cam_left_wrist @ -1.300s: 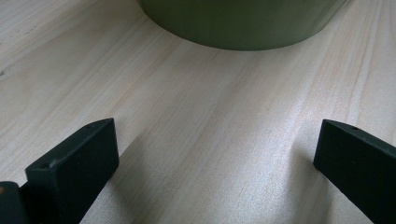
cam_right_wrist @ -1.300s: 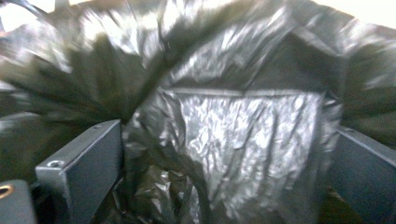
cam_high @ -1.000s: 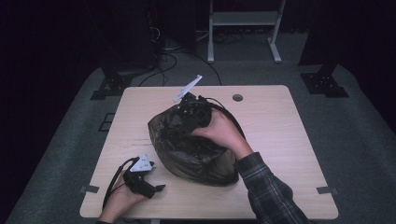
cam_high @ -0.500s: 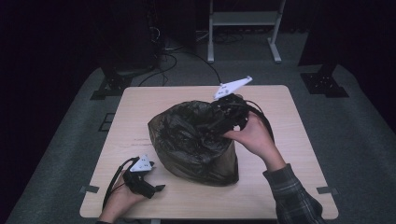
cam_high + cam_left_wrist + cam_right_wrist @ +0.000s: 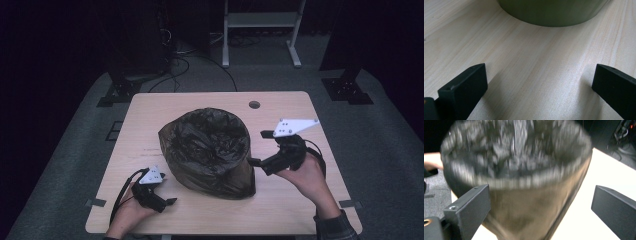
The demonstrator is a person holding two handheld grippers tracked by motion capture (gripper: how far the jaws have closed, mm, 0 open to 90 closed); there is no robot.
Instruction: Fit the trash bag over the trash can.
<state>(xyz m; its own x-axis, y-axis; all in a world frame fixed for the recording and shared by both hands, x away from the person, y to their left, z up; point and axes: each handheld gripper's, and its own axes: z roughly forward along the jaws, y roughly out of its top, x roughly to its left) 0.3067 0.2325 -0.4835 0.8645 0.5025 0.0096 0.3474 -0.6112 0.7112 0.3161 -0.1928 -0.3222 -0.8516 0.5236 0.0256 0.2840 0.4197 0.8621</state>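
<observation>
While the bin (image 5: pixel 210 150), lined with a black bag (image 5: pixel 205 137), stands mid-surface (image 5: pixel 280 210) in the high view, the right gripper (image 5: pixel 257 148) hovers just right of it and the left gripper (image 5: pixel 167 201) rests near-left. Left gripper view: fingers (image 5: pixel 464 87) released, nothing between. Right gripper view: fingers (image 5: pixel 467 207) spread before the bag's rim (image 5: pixel 524 182), ungrasped. The lining looks seated; perhaps tidying remains.

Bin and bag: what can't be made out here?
- Inside of the black bag: high view, dark crinkled folds hide whether anything lies in it.
- Bag rim: right gripper view, motion blur smears it.
- Green bin: left gripper view, cut off by the top edge, only its base is seen.
- Left claw: high view, too small to judge the gap; its own view has the jaws wide apart over the table.
</observation>
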